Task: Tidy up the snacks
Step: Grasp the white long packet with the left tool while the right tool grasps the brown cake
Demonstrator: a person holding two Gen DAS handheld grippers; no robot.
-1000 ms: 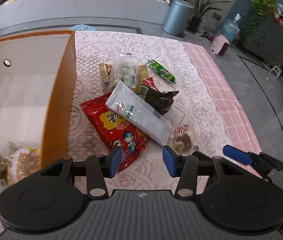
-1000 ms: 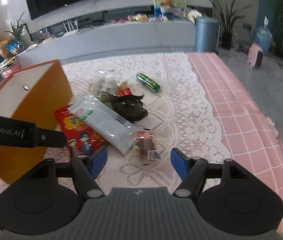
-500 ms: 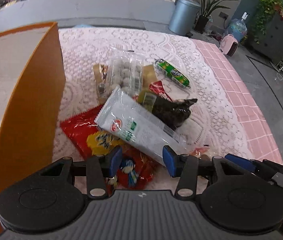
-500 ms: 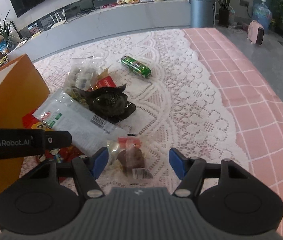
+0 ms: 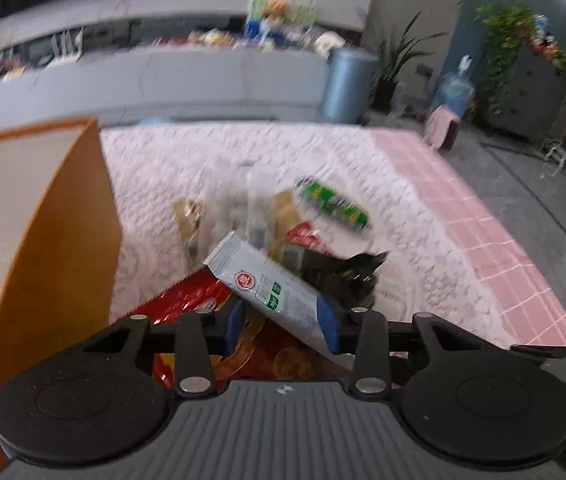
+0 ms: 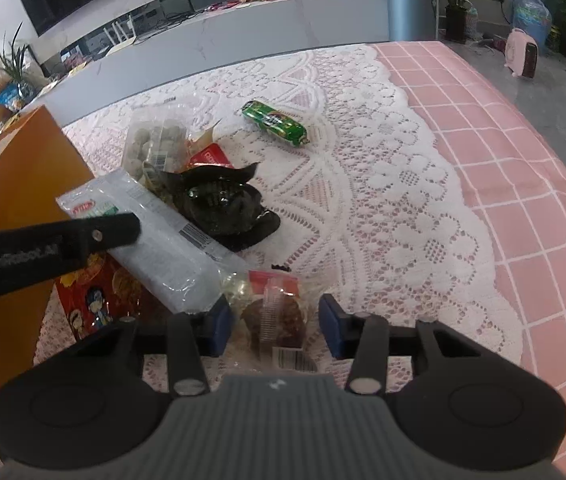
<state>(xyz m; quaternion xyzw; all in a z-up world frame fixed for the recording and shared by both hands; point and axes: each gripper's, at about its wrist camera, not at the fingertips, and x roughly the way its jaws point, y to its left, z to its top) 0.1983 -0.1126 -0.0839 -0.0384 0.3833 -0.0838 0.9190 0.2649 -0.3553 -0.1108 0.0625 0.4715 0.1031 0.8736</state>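
Snacks lie heaped on the lace-covered tabletop [image 6: 383, 184] beside the orange box [image 5: 63, 240]. Left tongs [image 5: 283, 322] straddle the white packet [image 5: 267, 284], right tongs [image 6: 271, 328] the brown cake [image 6: 279, 316], both open. Next move, I'd judge: squeeze, then lift boxward.

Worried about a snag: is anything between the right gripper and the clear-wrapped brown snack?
Nothing visible. The right gripper is open, its fingers either side of the clear-wrapped brown snack. The white packet lies just left.

Left gripper [image 5: 283, 322] has closed in — its fingers [image 5: 234, 326] now straddle the white packet [image 5: 271, 292].
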